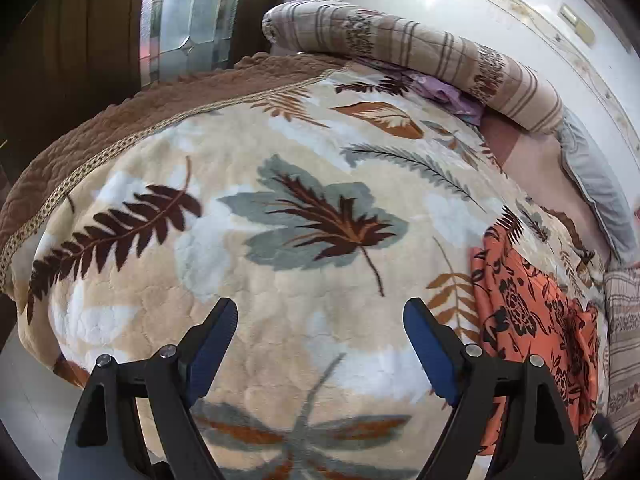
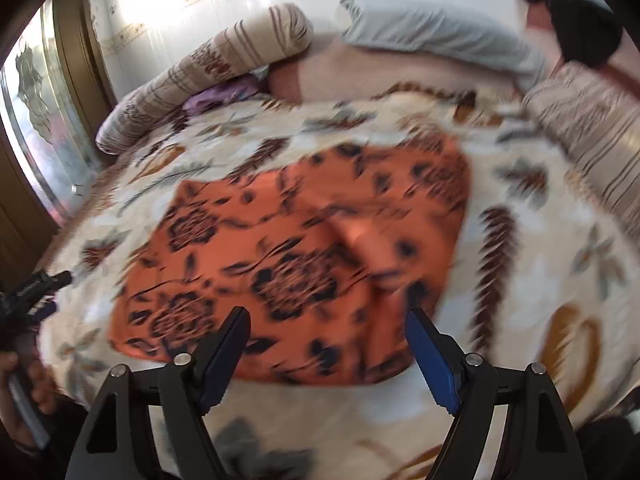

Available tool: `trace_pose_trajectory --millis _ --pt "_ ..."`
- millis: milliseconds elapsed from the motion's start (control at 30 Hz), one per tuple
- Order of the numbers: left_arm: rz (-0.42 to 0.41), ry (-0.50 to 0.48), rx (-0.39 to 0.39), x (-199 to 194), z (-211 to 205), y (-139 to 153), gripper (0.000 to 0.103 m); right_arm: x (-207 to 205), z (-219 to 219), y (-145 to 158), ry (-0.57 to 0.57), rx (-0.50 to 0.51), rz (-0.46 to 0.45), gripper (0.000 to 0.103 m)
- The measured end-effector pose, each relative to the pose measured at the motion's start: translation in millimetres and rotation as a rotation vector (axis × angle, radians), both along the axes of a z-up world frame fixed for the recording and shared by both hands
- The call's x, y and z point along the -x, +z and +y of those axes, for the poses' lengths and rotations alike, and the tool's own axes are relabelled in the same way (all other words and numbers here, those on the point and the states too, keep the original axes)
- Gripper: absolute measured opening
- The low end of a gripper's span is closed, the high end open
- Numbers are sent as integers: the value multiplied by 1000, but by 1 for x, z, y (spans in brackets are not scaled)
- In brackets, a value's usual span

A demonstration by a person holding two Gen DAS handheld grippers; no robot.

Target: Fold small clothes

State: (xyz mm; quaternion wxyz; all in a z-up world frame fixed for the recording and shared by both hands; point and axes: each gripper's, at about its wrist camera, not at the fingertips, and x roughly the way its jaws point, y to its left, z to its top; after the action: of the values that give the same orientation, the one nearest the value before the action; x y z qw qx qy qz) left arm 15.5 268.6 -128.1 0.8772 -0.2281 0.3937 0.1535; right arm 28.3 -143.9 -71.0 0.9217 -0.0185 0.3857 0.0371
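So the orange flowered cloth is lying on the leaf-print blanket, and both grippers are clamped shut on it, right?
Not quite. The orange flowered cloth does lie on the leaf-print blanket, but neither gripper holds it. The right gripper is open above it in the right wrist view; the left gripper is open over bare blanket in the left wrist view.

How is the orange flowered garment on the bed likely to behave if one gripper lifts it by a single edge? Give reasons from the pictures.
The orange flowered garment would probably droop and hang limp: it lies flat with soft creases on the leaf-print blanket. It looks thin, so likely light. The open right gripper might need a firm pinch, since thin cloth may slip.
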Motion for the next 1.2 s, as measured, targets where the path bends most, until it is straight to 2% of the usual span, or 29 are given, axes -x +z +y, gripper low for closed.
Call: trace_pose_trajectory --millis 67,133,200,267,333,400,433,467,533,667,733,867,933,1000,1067,1133,1200 --pt "-4 -19 -5 -3 -8 2 85 -15 9 13 37 101 -9 82" --pt "-2 -28 -10 -4 -11 2 85 -35 33 15 99 231 8 82" --pt "1 -27 -19 -3 -11 2 85 -62 54 7 124 352 14 81" --pt "4 -21 -20 -3 -8 1 85 -93 61 -15 120 471 77 81" --pt "3 -6 -11 -1 -1 0 85 -121 57 -39 92 537 172 79" --pt "2 6 -1 1 3 -1 85 -131 39 -45 11 547 181 79" --pt "3 9 4 1 4 -2 85 -131 24 -40 -44 516 169 76" --pt "2 11 10 2 6 -2 85 -130 7 -34 -100 455 163 69" --pt "-1 9 20 1 7 -2 85 -118 -35 -21 -200 302 146 61" --pt "-13 -17 27 -1 0 0 85 -81 -106 -12 -347 41 81 62" --pt "-12 -36 19 -4 -5 0 85 -70 -132 -13 -383 -98 61 65" --pt "-4 -50 10 -7 -11 -1 85 -77 -159 -24 -416 -238 109 65" --pt "-1 -45 9 -7 -10 -2 85 -71 -182 -33 -493 -384 115 65" --pt "5 -37 10 -7 -8 -4 86 -58 -208 -46 -574 -575 119 65" --pt "10 -31 17 -7 -6 -5 86 -35 -227 -59 -613 -775 83 66" --pt "12 -31 23 -9 -8 -6 86 -23 -242 -73 -623 -879 70 71" --pt "15 -43 21 -11 -13 -7 86 -17 -251 -83 -603 -987 58 71"
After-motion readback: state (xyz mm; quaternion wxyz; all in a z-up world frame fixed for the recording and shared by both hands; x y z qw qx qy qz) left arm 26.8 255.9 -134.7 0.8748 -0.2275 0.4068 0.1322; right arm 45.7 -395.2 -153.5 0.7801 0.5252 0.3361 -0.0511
